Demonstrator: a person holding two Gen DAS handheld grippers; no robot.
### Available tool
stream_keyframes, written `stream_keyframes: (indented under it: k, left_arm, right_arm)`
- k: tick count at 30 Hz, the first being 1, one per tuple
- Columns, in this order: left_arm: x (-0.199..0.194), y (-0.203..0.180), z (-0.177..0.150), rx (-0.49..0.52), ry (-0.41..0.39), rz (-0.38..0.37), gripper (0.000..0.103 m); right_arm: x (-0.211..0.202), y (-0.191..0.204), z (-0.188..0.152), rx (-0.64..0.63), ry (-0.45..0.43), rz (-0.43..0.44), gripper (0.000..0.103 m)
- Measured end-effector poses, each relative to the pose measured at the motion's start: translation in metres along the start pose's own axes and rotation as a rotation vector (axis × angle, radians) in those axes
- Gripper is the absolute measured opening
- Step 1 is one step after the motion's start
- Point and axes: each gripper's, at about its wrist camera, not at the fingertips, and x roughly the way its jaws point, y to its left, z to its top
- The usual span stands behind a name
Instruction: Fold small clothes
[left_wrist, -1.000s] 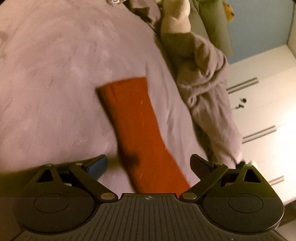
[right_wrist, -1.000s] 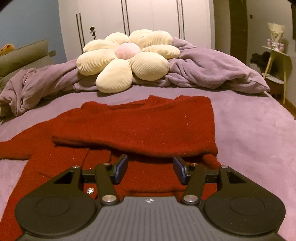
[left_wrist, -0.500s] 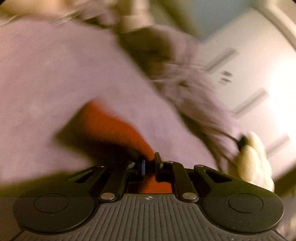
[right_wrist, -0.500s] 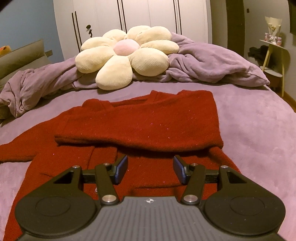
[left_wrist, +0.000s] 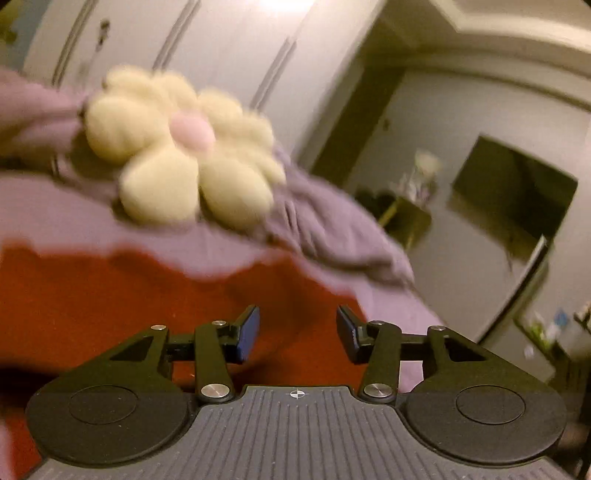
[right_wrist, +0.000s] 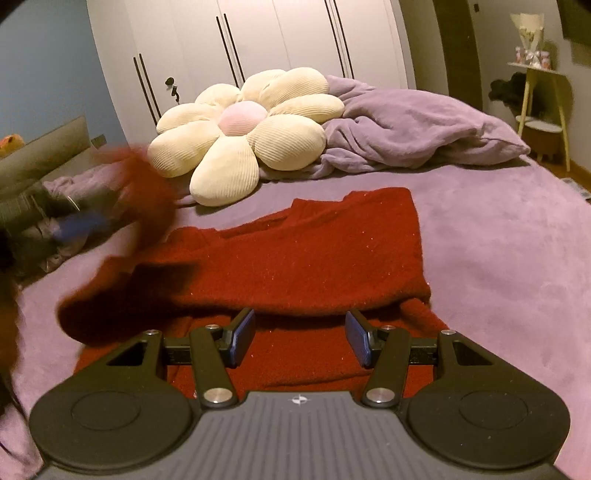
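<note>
A small red knit sweater (right_wrist: 314, 266) lies on the purple bed cover, its right side folded over the body. My right gripper (right_wrist: 300, 338) is open and empty, low over the sweater's near hem. In the right wrist view the left sleeve (right_wrist: 147, 192) is blurred in the air at the left, beside a blurred blue pad of the left gripper. In the left wrist view my left gripper (left_wrist: 297, 338) is open with nothing between its pads, above the red sweater (left_wrist: 129, 306).
A cream flower-shaped cushion (right_wrist: 243, 133) and a bunched purple blanket (right_wrist: 417, 129) lie at the far end of the bed. White wardrobe doors (right_wrist: 258, 37) stand behind. A small yellow side table (right_wrist: 539, 110) stands at the right.
My left gripper shut on the left sleeve, swung it up and toward the sweater body, and now stands open. The right gripper drew back slightly and stayed open.
</note>
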Motion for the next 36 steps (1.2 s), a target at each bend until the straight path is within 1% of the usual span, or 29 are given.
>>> stream_keyframes:
  k: [2,3,4,6,7,8,10,11,12,13,15,16,17,18,19,20,21,22,24,25,26,27,29,31,33,35,36]
  left_arm:
    - [0.005,0.014,-0.024,-0.088,0.049,0.049,0.052]
    - [0.003,0.024,-0.035,-0.129,0.059,0.093,0.052]
    - [0.001,0.035,-0.043,-0.162,0.066,0.155,0.052]
    - [-0.007,0.058,-0.053,-0.223,0.07,0.276,0.052]
    - [-0.012,0.07,-0.053,-0.254,0.064,0.306,0.052]
    - [-0.016,0.081,-0.053,-0.278,0.045,0.306,0.053]
    - [-0.022,0.092,-0.051,-0.312,0.022,0.305,0.053]
    - [-0.025,0.096,-0.051,-0.32,0.014,0.315,0.066]
    - [-0.025,0.094,-0.05,-0.319,0.006,0.335,0.076]
    - [-0.024,0.097,-0.05,-0.32,0.004,0.341,0.076]
    - [-0.022,0.096,-0.051,-0.329,0.023,0.334,0.076]
    - [-0.022,0.099,-0.051,-0.324,0.024,0.338,0.076]
    - [-0.022,0.102,-0.053,-0.317,0.023,0.34,0.077]
    - [-0.025,0.097,-0.054,-0.31,0.022,0.345,0.077]
    - [-0.026,0.095,-0.053,-0.311,0.019,0.354,0.077]
    - [-0.028,0.094,-0.052,-0.316,0.014,0.363,0.077]
    - [-0.027,0.096,-0.049,-0.321,0.009,0.376,0.077]
    - [-0.026,0.097,-0.046,-0.323,0.009,0.393,0.077]
    - [-0.017,0.102,-0.038,-0.323,0.026,0.437,0.077]
    - [-0.012,0.104,-0.035,-0.329,0.036,0.448,0.077]
    - [-0.009,0.107,-0.033,-0.338,0.04,0.444,0.077]
    - [-0.005,0.108,-0.03,-0.347,0.047,0.441,0.077]
    - [0.0,0.107,-0.028,-0.346,0.063,0.451,0.077]
    - [0.002,0.105,-0.028,-0.336,0.065,0.438,0.077]
    - [0.001,0.104,-0.03,-0.328,0.072,0.442,0.077]
    - [0.001,0.105,-0.032,-0.336,0.076,0.436,0.078]
    - [0.001,0.105,-0.033,-0.339,0.078,0.433,0.079]
  right_arm:
    - [0.008,-0.005,0.006,0.024,0.015,0.038,0.054]
    - [0.016,-0.008,0.01,0.042,0.031,0.069,0.054]
    - [0.025,-0.01,0.013,0.062,0.052,0.095,0.054]
    - [0.047,-0.013,0.018,0.095,0.09,0.121,0.054]
    - [0.06,-0.014,0.021,0.11,0.107,0.131,0.054]
    - [0.071,-0.015,0.024,0.13,0.117,0.133,0.054]
    - [0.097,-0.015,0.029,0.175,0.149,0.147,0.054]
    - [0.109,-0.016,0.031,0.2,0.157,0.155,0.054]
    - [0.123,-0.016,0.033,0.216,0.182,0.155,0.054]
    - [0.135,-0.016,0.034,0.231,0.21,0.142,0.053]
    - [0.151,-0.015,0.032,0.257,0.224,0.134,0.048]
    - [0.153,-0.012,0.033,0.243,0.209,0.123,0.037]
    - [0.153,-0.008,0.035,0.214,0.198,0.123,0.019]
    - [0.151,-0.004,0.037,0.188,0.189,0.128,0.015]
    - [0.145,-0.001,0.04,0.152,0.162,0.129,0.012]
    - [0.137,0.003,0.044,0.095,0.116,0.119,0.011]
    - [0.125,0.006,0.048,0.042,0.063,0.094,0.009]
    - [0.113,0.009,0.051,-0.014,0.002,0.044,0.008]
    - [0.094,0.013,0.052,-0.132,-0.134,-0.115,0.008]
    - [0.089,0.012,0.05,-0.171,-0.175,-0.191,0.008]
    - [0.088,0.008,0.049,-0.187,-0.181,-0.237,0.008]
    - [0.092,0.001,0.048,-0.188,-0.155,-0.262,0.008]
    - [0.1,-0.018,0.045,-0.134,-0.09,-0.258,0.007]
    - [0.106,-0.038,0.045,-0.047,-0.027,-0.192,0.009]
    - [0.109,-0.054,0.044,0.049,0.012,-0.122,0.018]
    - [0.11,-0.062,0.04,0.101,0.041,-0.072,0.039]
    - [0.113,-0.063,0.04,0.111,0.054,-0.063,0.04]
